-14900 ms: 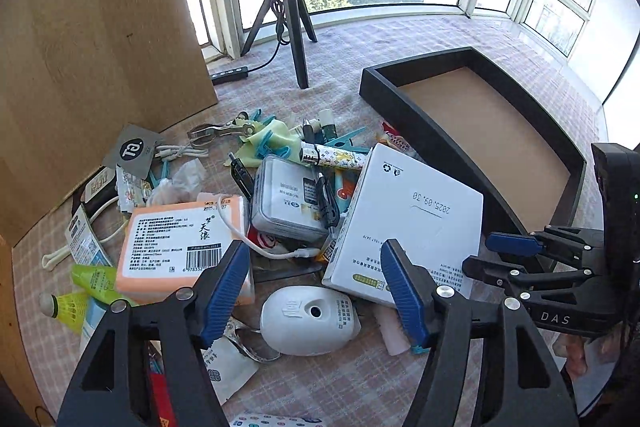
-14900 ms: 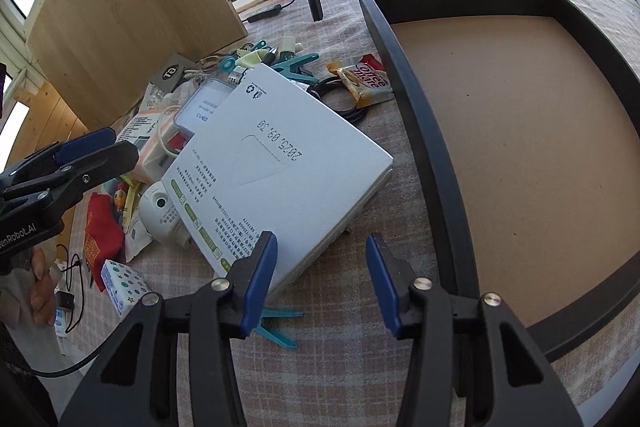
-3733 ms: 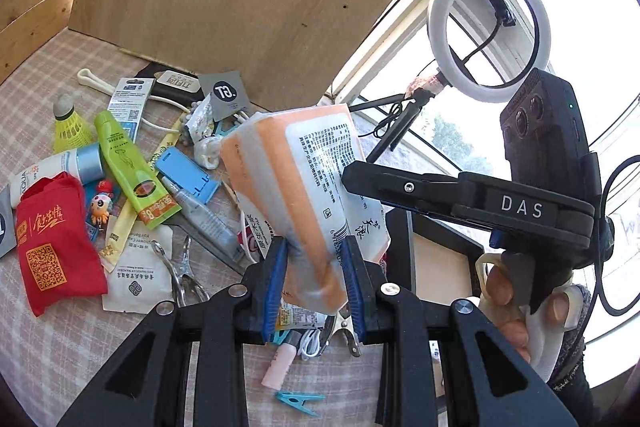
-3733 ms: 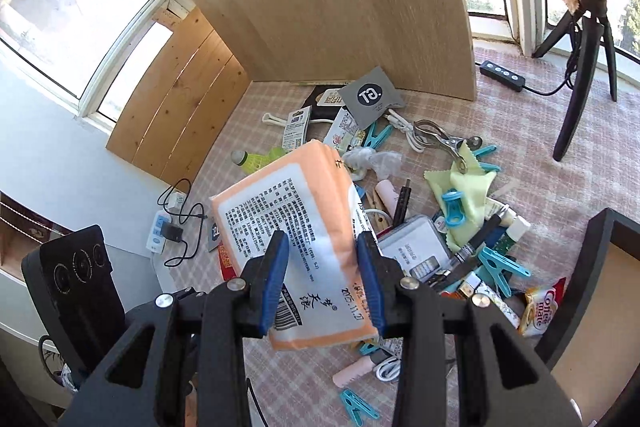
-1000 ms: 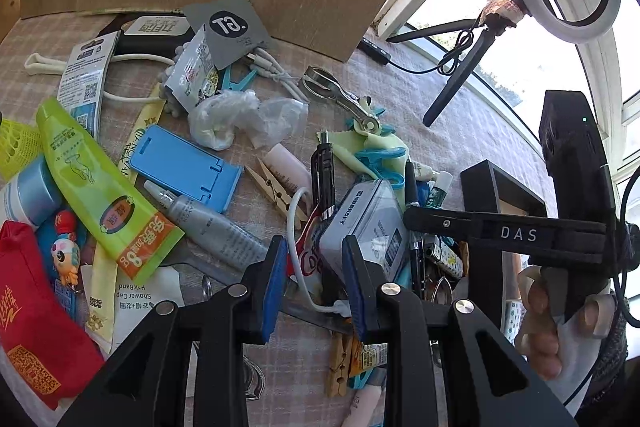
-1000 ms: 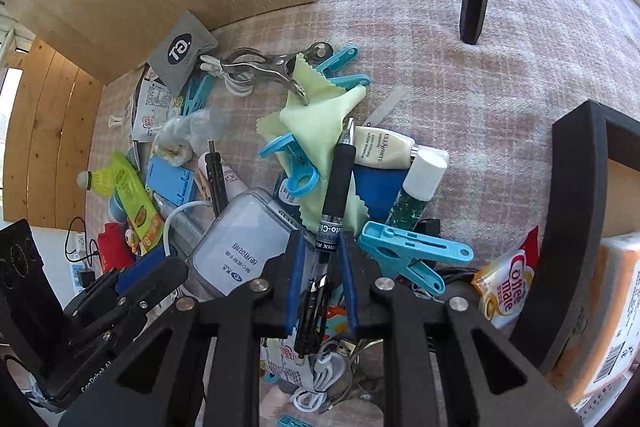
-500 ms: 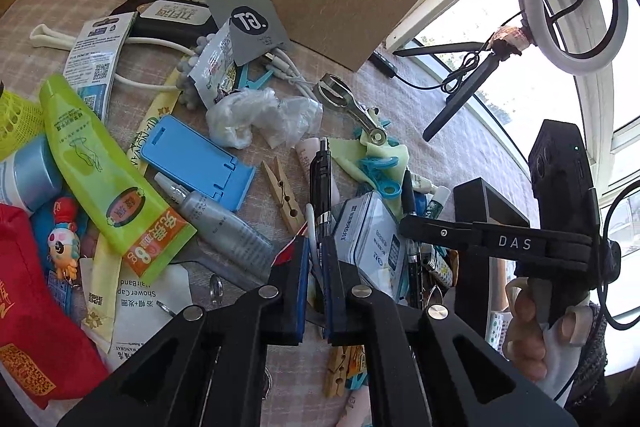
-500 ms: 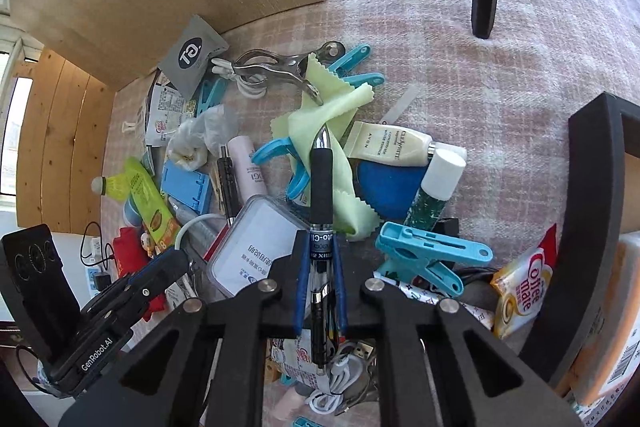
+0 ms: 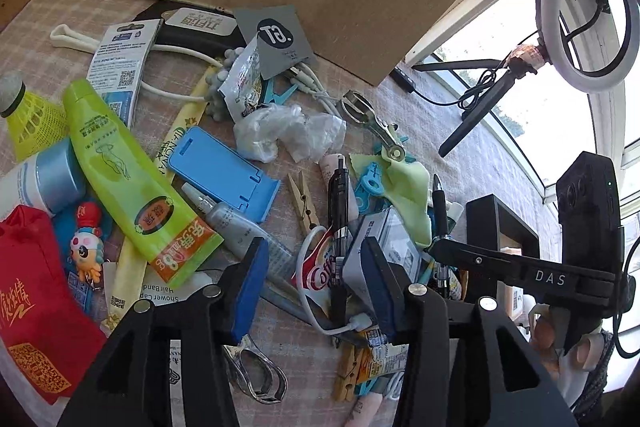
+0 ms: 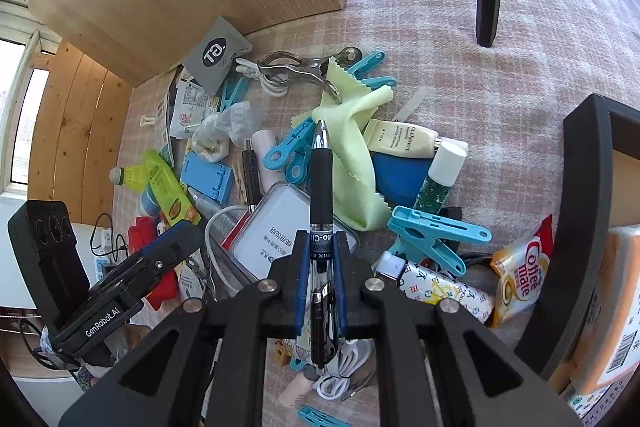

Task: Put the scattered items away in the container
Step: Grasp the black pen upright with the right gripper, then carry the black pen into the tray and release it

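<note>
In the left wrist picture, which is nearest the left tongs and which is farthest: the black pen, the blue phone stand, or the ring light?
1. Black pen: between the opening left tongs, untouched.
2. Blue phone stand: beyond, upper left.
3. Ring light: far, top right, by the window.

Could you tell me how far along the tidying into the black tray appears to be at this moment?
Early days. Done: an orange tissue pack already lies inside the black tray. In hand: the right gripper is shut on a black pen; the left gripper is opening over a second pen, not gripping it. Left: most of the pile, including the green tube, blue phone stand and clothes pegs.
</note>
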Tool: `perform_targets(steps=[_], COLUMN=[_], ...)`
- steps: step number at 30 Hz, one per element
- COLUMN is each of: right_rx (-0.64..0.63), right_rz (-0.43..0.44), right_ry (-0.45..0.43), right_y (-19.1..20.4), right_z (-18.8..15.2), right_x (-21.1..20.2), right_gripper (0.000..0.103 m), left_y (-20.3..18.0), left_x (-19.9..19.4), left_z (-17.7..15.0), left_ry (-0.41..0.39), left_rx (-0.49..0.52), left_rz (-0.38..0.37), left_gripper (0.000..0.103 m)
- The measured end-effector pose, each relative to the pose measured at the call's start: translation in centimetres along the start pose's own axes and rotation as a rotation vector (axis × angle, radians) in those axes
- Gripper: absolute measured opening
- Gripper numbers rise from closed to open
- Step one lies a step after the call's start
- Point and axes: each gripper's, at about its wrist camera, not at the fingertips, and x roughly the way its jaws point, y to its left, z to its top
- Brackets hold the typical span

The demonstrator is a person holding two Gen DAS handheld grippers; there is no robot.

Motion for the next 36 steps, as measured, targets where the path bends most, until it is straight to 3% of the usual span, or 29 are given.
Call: perform_targets(steps=[2,4,5,9,16,18,19,21,23,25,29,36], right_rx=[0.007,0.011,0.010,0.003,-0.026,-0.028,-0.032,-0.035,-0.032,-0.032,-0.027,-0.023], right_rz=[-0.001,0.004,0.007,0.032,0.082,0.101,0.104,0.099,0.101,0.097,0.097,0.093], right_ry=[0.003,0.006,0.006,-0.012,-0.052,-0.062,-0.071,-0.086,-0.100,-0.113,-0.126,-0.149], right_y=[0.1,0.1,0.1,0.3,0.2,0.0,-0.2,-0.4,-0.2,-0.4,-0.9,-2.1], right_z=[0.3,0.3,0.2,-0.1,-0.9,-1.2,-1.4,-1.7,-1.9,-2.2,-2.7,-3.9], right_x=[1.0,1.2,1.1,-0.2,-3.9,-5.2,-5.8,-6.8,-7.3,-8.0,-8.9,-10.5], right_gripper=[0.011,0.011,0.011,0.011,0.011,0.011,0.011,0.011,0.011,0.011,0.011,0.011], left_y=[-0.3,-0.4,-0.2,-0.2,-2.6,-3.0,-3.3,-3.6,-3.6,-4.0,-2.3,-5.4], left_x=[1.0,1.8,1.9,0.1,-6.4,-8.5,-9.4,-9.9,-10.1,-9.8,-9.0,-13.2], left_z=[-0.2,-0.3,-0.4,-0.6,-0.7,-0.8,-0.8,-0.4,-0.3,-0.7,-1.5,-2.7], left_ry=[0.027,0.053,0.057,0.016,-0.094,-0.124,-0.150,-0.158,-0.144,-0.147,-0.101,-0.176], left_rx=[0.014,0.012,0.002,-0.025,0.045,0.043,0.064,0.096,0.096,0.164,0.062,0.114], left_rz=[0.014,0.007,0.006,-0.048,-0.086,-0.175,-0.179,-0.092,-0.103,-0.019,-0.072,-0.126], left_gripper=[0.040,0.010,0.004,0.003,0.003,0.003,0.003,0.003,0.003,0.003,0.003,0.003])
